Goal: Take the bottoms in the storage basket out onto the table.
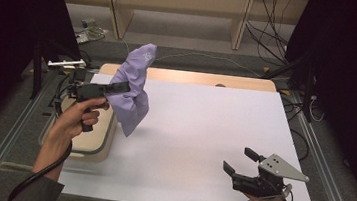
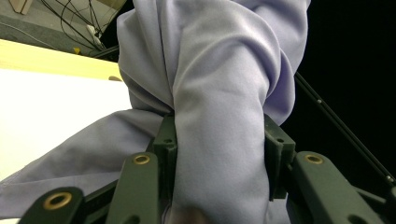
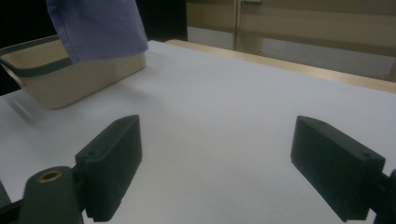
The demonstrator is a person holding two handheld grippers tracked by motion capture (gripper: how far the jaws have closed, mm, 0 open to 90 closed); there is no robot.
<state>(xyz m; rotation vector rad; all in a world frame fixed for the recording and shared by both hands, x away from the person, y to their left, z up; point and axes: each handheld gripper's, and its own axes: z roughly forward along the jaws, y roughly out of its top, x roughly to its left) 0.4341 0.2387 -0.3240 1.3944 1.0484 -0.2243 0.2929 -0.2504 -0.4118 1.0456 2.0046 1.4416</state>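
A lilac cloth [image 1: 135,88] hangs in the air above the left side of the white table [image 1: 198,133], bunched and drooping on both sides of the grip. My left gripper [image 1: 120,87] is shut on it, held up level by a hand. In the left gripper view a thick fold of the cloth [image 2: 219,140] is squeezed between the two jaws. My right gripper [image 1: 241,161] rests low near the table's front right corner, open, with nothing between its fingers [image 3: 112,163]. In the right gripper view the cloth's lower end [image 3: 98,28] hangs over the basket.
A beige basket [image 1: 92,142] with a dark rim [image 3: 32,70] sits at the table's left edge, under the left hand. Metal rails run along both sides of the table. Cables and wooden frames lie on the floor beyond the far edge.
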